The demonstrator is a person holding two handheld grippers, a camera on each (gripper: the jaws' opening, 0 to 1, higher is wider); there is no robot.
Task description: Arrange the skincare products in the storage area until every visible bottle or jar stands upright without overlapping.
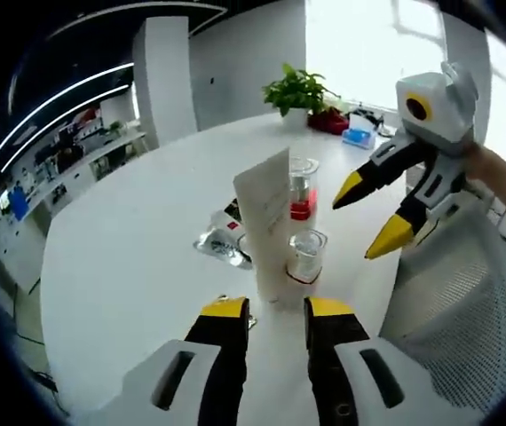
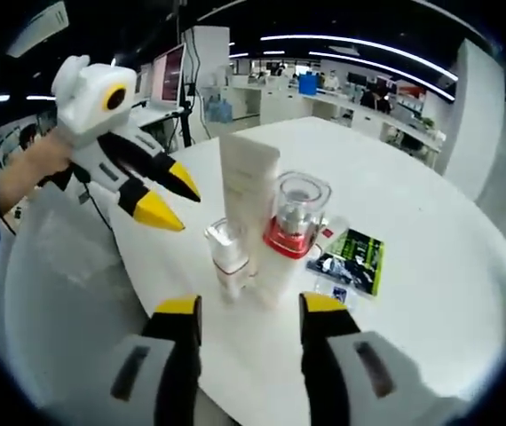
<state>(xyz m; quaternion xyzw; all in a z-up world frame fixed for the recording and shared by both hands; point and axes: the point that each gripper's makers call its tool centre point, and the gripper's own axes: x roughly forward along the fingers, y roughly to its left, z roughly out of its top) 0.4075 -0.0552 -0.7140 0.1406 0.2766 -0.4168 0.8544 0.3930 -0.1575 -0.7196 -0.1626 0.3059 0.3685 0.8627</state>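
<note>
Jaws apart on the left gripper (image 1: 275, 311) and right gripper (image 2: 246, 308), both empty. Just beyond stand the white tube (image 1: 266, 222), small jar (image 1: 306, 255) and red-collared bottle (image 2: 294, 217), upright, close-packed. Next, probably space them.

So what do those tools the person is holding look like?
Each tool has a white body and two black jaws with yellow tips. The right tool and the left tool both look like a bird's head with a beak. Close up, the white housings have dark slots. A hand holds the right one.

bare table (image 1: 129, 257) left, mesh chair (image 1: 453, 284) right, white tube (image 1: 266, 222) ahead
</note>
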